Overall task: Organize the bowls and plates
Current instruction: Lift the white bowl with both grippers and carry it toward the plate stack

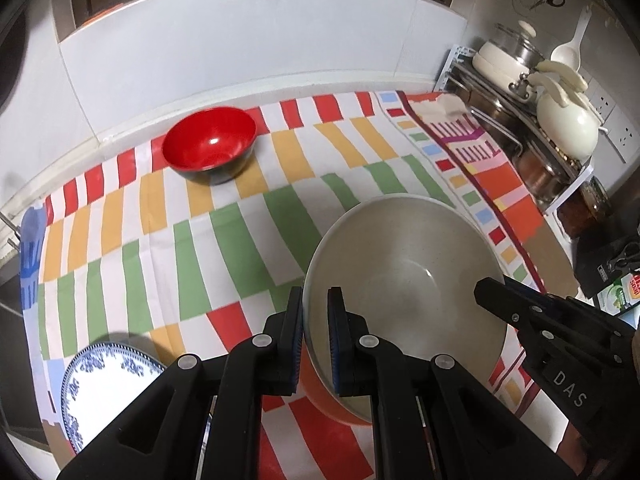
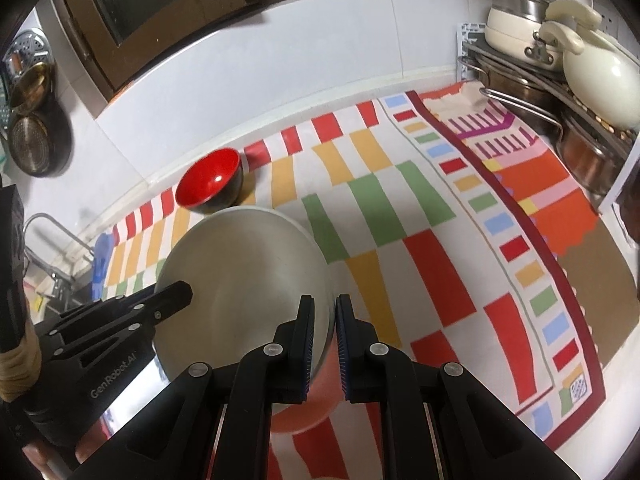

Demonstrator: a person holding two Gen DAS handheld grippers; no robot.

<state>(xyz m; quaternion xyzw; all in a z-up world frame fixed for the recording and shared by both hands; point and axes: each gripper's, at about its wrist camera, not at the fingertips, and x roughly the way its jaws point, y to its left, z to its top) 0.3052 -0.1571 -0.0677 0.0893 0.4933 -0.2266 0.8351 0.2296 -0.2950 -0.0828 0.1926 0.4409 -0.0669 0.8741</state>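
The big grey bowl (image 1: 400, 280) with its orange outside sits low over the striped cloth (image 1: 248, 216), and both claws are on it: the left gripper (image 1: 316, 344) has its fingers nearly together, pinching the bowl's left rim, while the right gripper (image 2: 333, 344) is clamped just as narrowly on the opposite rim. Further back by the white wall, the red bowl (image 1: 210, 144) stands alone, well apart. A blue-patterned plate (image 1: 100, 384) lies at the cloth's near-left corner, and stacked pots (image 1: 532, 92) crowd the rack on the right.
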